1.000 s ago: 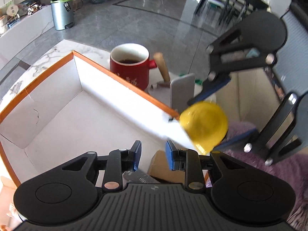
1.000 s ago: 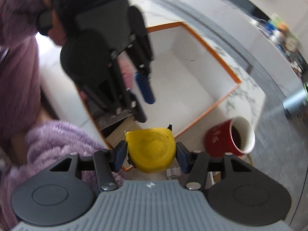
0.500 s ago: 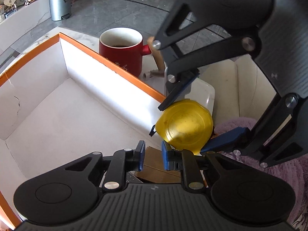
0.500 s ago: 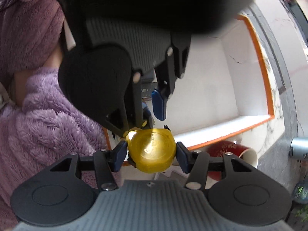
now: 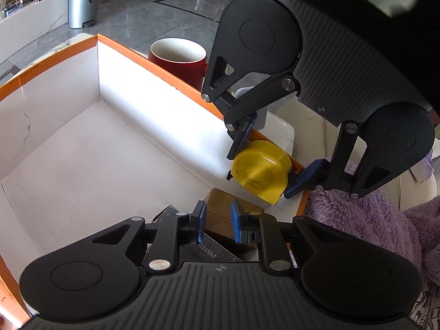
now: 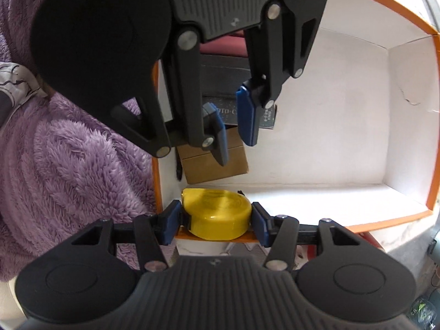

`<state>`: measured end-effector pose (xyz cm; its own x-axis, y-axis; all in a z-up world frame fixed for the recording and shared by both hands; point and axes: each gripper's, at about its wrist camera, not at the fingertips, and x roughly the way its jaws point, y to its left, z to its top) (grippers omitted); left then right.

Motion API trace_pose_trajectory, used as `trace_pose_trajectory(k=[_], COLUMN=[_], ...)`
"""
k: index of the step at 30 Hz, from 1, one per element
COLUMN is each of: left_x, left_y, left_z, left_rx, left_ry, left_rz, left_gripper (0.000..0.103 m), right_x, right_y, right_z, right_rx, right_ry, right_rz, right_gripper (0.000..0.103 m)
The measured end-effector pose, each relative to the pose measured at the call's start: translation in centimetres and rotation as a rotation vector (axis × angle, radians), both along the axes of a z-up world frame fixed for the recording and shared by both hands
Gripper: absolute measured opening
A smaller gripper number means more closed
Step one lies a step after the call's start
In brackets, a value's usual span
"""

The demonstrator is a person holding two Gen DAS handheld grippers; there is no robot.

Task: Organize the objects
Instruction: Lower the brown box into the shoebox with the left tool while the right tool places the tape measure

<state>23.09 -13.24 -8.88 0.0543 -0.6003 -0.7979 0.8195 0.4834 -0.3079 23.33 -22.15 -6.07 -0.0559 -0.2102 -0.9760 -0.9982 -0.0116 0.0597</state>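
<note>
Since a second ago, my right gripper (image 6: 216, 221) has carried the yellow tape measure (image 6: 217, 218) in over the near corner of the orange-edged box (image 5: 132, 52), and the left wrist view now looks deeper into the box. I have the tape measure clenched between the right gripper's blue pads, held above the box's orange rim at that corner. My left gripper (image 5: 218, 224) hangs inside the box with its fingers apart, grasping nothing, just above a brown cardboard box (image 6: 217, 162) and a black box (image 6: 225, 93) with white lettering that lie against the near wall. Most of the white box floor is bare. A red mug (image 5: 178, 60) stands on the tabletop just outside the far wall. My purple fleece sleeve (image 6: 77, 165) is beside the box.
</note>
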Motion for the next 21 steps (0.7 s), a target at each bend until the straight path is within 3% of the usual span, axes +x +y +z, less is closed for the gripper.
trace_pose_trajectory(k=[5,9,14,15,19,21], left_x=[0.3,0.8,0.6,0.5,0.6,0.4], left_y=[0.2,0.6,1.0,1.0,1.3,1.5], left_z=[-0.3,-0.7,-0.4,-0.2,0.9,1.4], left_rx=[-0.025,-0.050,-0.061,-0.064,-0.037,-0.029], left_ry=[0.028,0.069,0.064,0.058,0.016,-0.003], left_rz=[0.010,0.032,0.030,0.027,0.051,0.051], left_gripper=[0.022,0.022,0.022,0.022,0.022,0.022], right_x=[0.9,1.3,2.0,2.3,3.5,3.6], right_y=[0.0,0.3,0.0,-0.2,-0.7,-0.7], right_z=[0.1,0.4,0.9,1.2,1.9,1.6], right_rx=[-0.016,-0.035,-0.026,-0.021,0.002,-0.003], right_ry=[0.036,0.033,0.047,0.033,-0.028,-0.047], right_rz=[-0.002,0.032,0.033,0.023,-0.018,-0.006], right_gripper=[0.057,0.046,0.044,0.042,0.016,0.015])
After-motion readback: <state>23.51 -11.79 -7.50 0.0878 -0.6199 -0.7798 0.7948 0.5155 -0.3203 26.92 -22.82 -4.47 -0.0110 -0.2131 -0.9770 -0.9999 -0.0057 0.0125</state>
